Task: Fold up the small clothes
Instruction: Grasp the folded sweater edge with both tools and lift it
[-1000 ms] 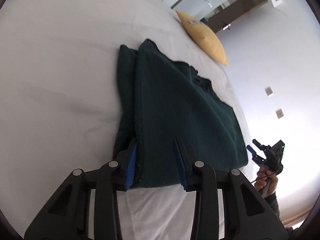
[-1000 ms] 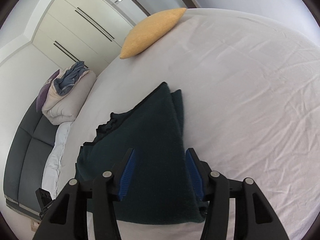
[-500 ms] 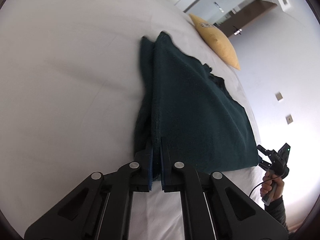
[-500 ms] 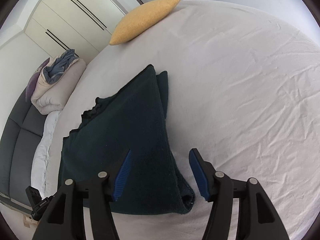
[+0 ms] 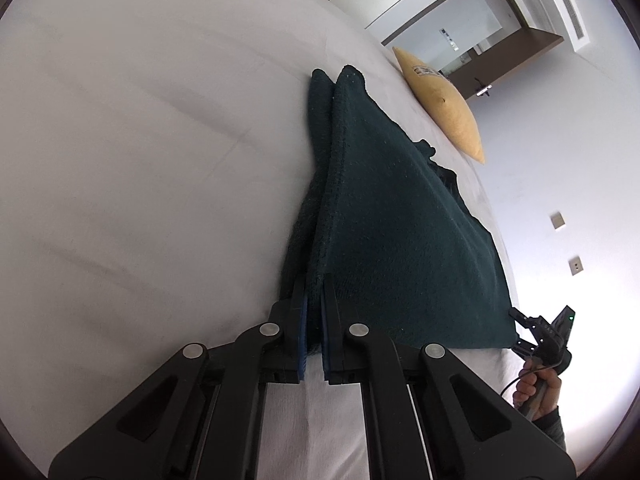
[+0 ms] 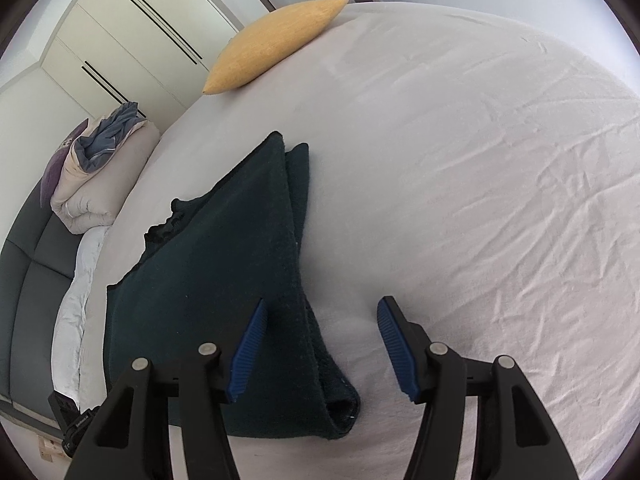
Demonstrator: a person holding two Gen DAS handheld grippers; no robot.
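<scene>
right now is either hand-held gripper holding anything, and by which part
The left hand-held gripper is shut on the dark green garment, pinching its near corner along the folded edge. The right hand-held gripper is open, holding nothing.

The setting is a bedroom in a home or hotel-type room. A wide bed [image 6: 480, 160] covered with a wrinkled white sheet fills most of both views. A yellow cushion [image 6: 276, 40] lies at its far edge. Along the far left stands a built-in wardrobe [image 6: 132, 40] with cream doors and dark slot handles. A rolled duvet [image 6: 100, 176] (pale, with blue fabric on top) rests on a dark grey sofa [image 6: 28, 280] at left. Wall switch plates [image 5: 557, 221] and a wood-framed doorway [image 5: 472, 28] appear at right.
</scene>
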